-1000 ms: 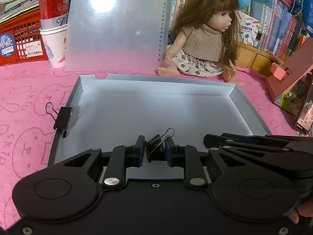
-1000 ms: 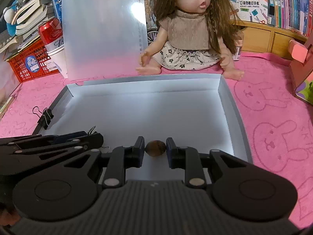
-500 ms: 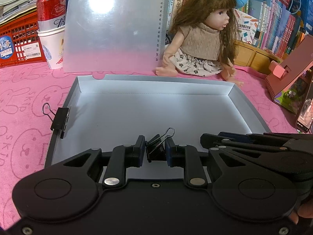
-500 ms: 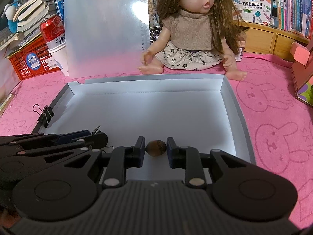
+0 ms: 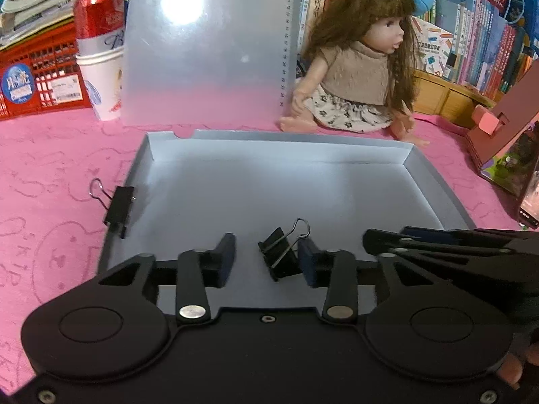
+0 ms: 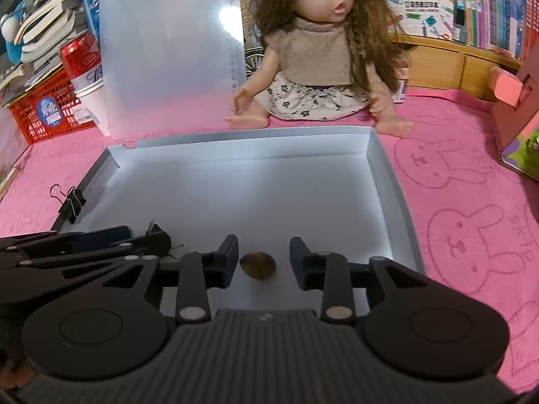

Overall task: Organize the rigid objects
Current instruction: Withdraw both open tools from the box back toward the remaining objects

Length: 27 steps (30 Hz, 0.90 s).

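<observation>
Pink bunny-print surface (image 6: 471, 202); red basket (image 5: 37, 77) and can (image 5: 97, 13) far left, doll (image 5: 357, 67) and books far right. Grey tray (image 5: 434, 175), one clip (image 5: 118, 207) on its left rim. Left tool (image 5: 266, 259) has just spread, black binder clip (image 5: 279, 257) between, leaning on its right finger. Right tool (image 6: 264, 262) has just spread, brown oval nut (image 6: 257, 265) lying loose on the tray floor.

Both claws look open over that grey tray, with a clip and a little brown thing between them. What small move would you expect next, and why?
Probably both lift straight up and back away. The left gripper has just been opening; the binder clip sits in the tray, free of the left finger. The right gripper has just been opening too, leaving the brown nut-like piece loose between its fingers. Both look delivered.
</observation>
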Each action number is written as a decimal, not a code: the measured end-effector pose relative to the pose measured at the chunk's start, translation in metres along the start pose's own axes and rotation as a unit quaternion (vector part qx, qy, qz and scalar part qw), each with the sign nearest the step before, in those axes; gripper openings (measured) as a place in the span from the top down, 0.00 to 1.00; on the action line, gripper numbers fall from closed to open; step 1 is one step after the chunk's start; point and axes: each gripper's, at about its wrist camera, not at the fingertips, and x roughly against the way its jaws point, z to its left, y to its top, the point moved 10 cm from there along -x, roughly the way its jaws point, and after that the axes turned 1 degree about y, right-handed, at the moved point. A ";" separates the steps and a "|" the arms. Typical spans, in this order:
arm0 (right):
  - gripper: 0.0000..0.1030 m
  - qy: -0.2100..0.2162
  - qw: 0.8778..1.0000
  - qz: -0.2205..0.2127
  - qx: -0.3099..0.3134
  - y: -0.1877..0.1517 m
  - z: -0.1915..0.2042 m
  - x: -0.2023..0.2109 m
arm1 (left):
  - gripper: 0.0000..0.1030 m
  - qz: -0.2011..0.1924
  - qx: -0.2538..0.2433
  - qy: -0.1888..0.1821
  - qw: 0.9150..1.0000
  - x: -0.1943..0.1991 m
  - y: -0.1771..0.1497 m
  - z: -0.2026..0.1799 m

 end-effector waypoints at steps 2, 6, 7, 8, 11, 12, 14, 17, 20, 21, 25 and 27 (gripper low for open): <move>0.41 0.000 1.000 -0.004 -0.001 0.001 -0.002 0.003 | 0.57 -0.002 0.001 -0.001 1.000 0.003 0.001 0.002; 0.37 -0.005 1.000 -0.015 0.000 0.003 -0.006 0.011 | 0.49 -0.013 -0.002 0.000 1.000 0.013 0.004 0.003; 0.36 -0.006 1.000 -0.018 0.001 0.004 -0.006 0.014 | 0.48 -0.018 -0.004 0.002 1.000 0.016 0.005 0.003; 0.34 -0.006 1.000 -0.020 0.002 0.004 -0.006 0.016 | 0.47 -0.021 -0.007 0.003 1.000 0.019 0.005 0.003; 0.28 -0.010 1.000 -0.028 0.005 0.005 -0.009 0.024 | 0.41 -0.033 -0.015 0.005 0.999 0.029 0.007 0.003; 0.27 -0.011 0.999 -0.031 0.005 0.004 -0.010 0.027 | 0.37 -0.036 -0.016 0.006 0.999 0.032 0.007 0.003; 0.23 -0.009 0.999 -0.036 0.003 0.004 -0.012 0.032 | 0.33 -0.041 -0.015 0.005 0.999 0.038 0.007 0.005; 0.18 -0.006 0.999 -0.041 -0.001 0.002 -0.014 0.040 | 0.27 -0.049 -0.012 0.001 0.999 0.047 0.006 0.007; 0.15 -0.001 0.999 -0.048 0.003 0.000 -0.012 0.049 | 0.23 -0.058 -0.014 -0.001 0.998 0.058 0.004 0.007; 0.15 0.000 0.999 -0.051 0.005 -0.001 -0.012 0.053 | 0.22 -0.062 -0.015 -0.002 0.998 0.062 0.004 0.007; 0.13 0.005 0.998 -0.060 0.009 -0.004 -0.010 0.064 | 0.20 -0.074 -0.023 -0.004 0.997 0.076 0.001 0.006; 0.12 0.006 0.998 -0.064 0.011 -0.005 -0.009 0.070 | 0.19 -0.079 -0.023 -0.008 0.997 0.083 -0.001 0.005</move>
